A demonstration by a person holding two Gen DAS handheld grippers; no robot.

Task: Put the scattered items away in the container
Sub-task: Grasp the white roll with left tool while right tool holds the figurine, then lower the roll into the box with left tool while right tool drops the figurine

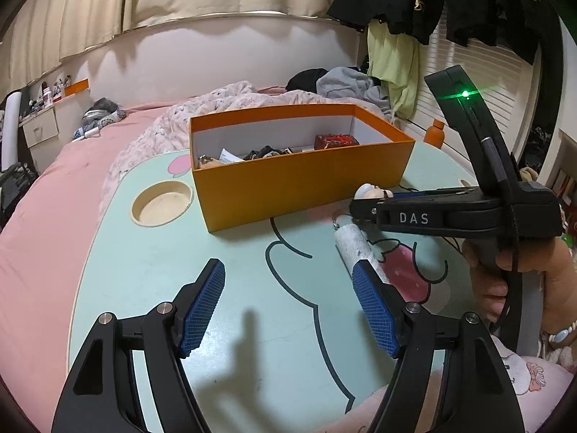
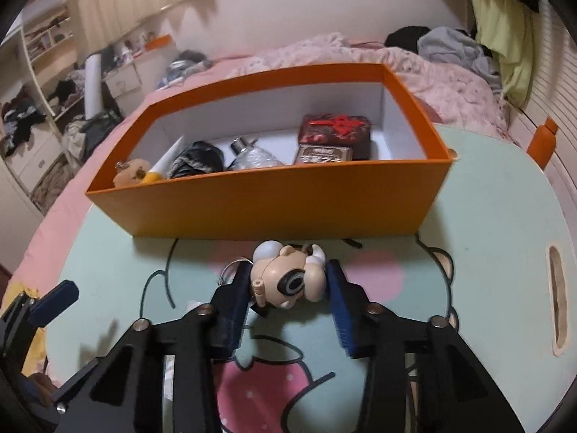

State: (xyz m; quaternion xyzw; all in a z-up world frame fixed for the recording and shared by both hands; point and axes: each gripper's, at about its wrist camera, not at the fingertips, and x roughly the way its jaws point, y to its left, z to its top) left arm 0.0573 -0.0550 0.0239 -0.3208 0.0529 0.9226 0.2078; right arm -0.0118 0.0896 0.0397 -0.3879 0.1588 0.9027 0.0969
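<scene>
An orange box (image 1: 288, 195) (image 2: 274, 213) with white inner walls stands on the mint cartoon table (image 1: 162, 270) (image 2: 119, 263) and holds several small items. My right gripper (image 2: 290, 281) is shut on a beige toy figure (image 2: 288, 278) and holds it just in front of the box's near wall. The same toy figure (image 1: 368, 192) shows at that gripper's tip in the left wrist view. My left gripper (image 1: 288, 281) is open and empty over the table. A white speckled cylinder with a key ring (image 1: 355, 249) lies beside its right finger (image 1: 375, 310).
A round cup recess (image 1: 162, 204) is sunk in the table left of the box. A slot handle (image 2: 557, 296) is cut near the table's right edge. An orange bottle (image 2: 541, 144) stands beyond the table. A pink bed (image 1: 43, 216) with blankets and clothes surrounds it.
</scene>
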